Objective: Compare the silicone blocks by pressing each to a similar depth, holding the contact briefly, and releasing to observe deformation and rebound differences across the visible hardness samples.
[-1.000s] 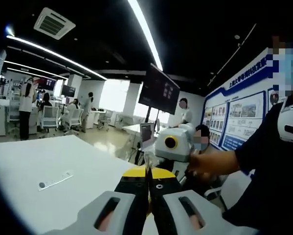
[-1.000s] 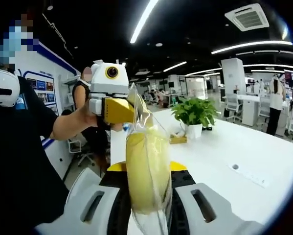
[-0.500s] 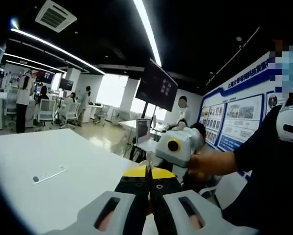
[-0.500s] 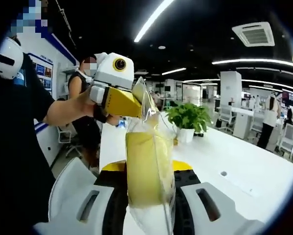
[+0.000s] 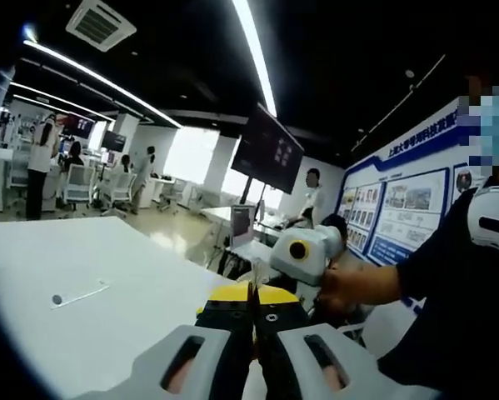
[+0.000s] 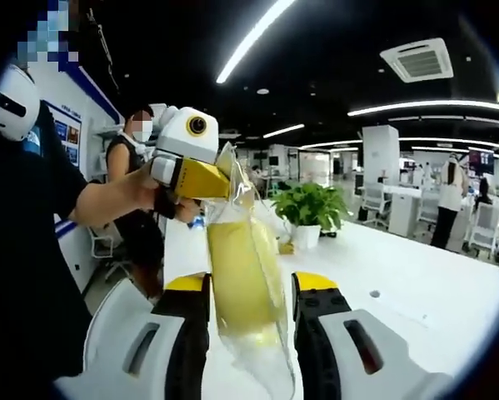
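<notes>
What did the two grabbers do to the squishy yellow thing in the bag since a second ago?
The right gripper opened its jaws, letting go of the yellow silicone block in its clear plastic bag; a gap now shows on each side, and the block looks less pinched. The left gripper stayed shut on the bag's top corner, so the bag hangs from it. The white table and green potted plant stayed where they were.
</notes>
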### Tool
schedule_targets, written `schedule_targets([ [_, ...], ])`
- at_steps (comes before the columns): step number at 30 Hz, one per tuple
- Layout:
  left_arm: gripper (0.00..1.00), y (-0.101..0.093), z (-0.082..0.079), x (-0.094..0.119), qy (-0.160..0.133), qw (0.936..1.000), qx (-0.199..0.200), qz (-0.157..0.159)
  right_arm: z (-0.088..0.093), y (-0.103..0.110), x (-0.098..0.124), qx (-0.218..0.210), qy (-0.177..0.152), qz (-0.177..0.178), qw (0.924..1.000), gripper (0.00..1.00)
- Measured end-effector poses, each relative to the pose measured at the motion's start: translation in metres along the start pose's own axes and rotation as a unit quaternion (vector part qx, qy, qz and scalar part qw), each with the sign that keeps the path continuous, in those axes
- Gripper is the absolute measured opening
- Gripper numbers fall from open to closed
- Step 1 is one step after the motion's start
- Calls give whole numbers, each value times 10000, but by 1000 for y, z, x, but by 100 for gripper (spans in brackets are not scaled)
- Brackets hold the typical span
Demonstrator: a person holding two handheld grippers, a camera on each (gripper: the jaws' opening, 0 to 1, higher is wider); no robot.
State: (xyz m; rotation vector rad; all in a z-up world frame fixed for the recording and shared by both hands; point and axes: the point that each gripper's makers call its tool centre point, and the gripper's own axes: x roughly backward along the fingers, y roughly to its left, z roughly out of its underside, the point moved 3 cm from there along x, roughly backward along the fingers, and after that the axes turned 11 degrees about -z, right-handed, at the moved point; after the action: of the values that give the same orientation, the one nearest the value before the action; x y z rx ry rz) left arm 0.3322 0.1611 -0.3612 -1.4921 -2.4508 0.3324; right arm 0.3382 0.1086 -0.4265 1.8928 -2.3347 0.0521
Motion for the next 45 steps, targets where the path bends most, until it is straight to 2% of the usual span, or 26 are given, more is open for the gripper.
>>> schedule_targets([
  [2, 0, 0, 2, 0, 1, 10000, 14, -1, 1, 0, 0, -7, 12, 13, 10000, 41],
  [8, 0, 1, 6, -2, 22, 10000, 85, 4, 7, 5, -2, -3, 161, -44, 9999, 37],
  [13, 0, 1, 8, -1, 42, 9999, 118, 3, 10, 6, -2, -3, 218, -39, 9998, 38],
  [17, 0, 3, 9, 0, 31, 9999, 162, 0, 7, 6, 1, -48, 148, -3, 9999, 39],
  [19, 0, 5, 9, 1, 11, 9998, 209, 4, 3, 4, 7, -70, -58, 144, 9999, 43],
  [23, 0, 7, 9, 1, -5, 9997, 226, -10, -1, 0, 16, -204, -352, 379, 9985, 60],
  [27, 0, 10, 12, 0, 7, 9997, 262, -32, -1, -2, 28, -427, -651, 599, 9952, 72],
  [31, 0, 12, 13, -1, 3, 9995, 309, -35, 0, -2, 35, -400, -716, 851, 9930, 85],
  [34, 0, 12, 14, -2, -4, 9994, 356, -23, -2, -2, 41, -480, -923, 1062, 9889, 96],
  [38, 0, 13, 16, -4, 2, 9992, 388, -23, -3, 3, 47, -527, -1027, 1113, 9871, 96],
  [45, 0, 18, 22, -6, 10, 9987, 508, -57, 2, 18, 56, -498, -785, 1261, 9877, 96],
])
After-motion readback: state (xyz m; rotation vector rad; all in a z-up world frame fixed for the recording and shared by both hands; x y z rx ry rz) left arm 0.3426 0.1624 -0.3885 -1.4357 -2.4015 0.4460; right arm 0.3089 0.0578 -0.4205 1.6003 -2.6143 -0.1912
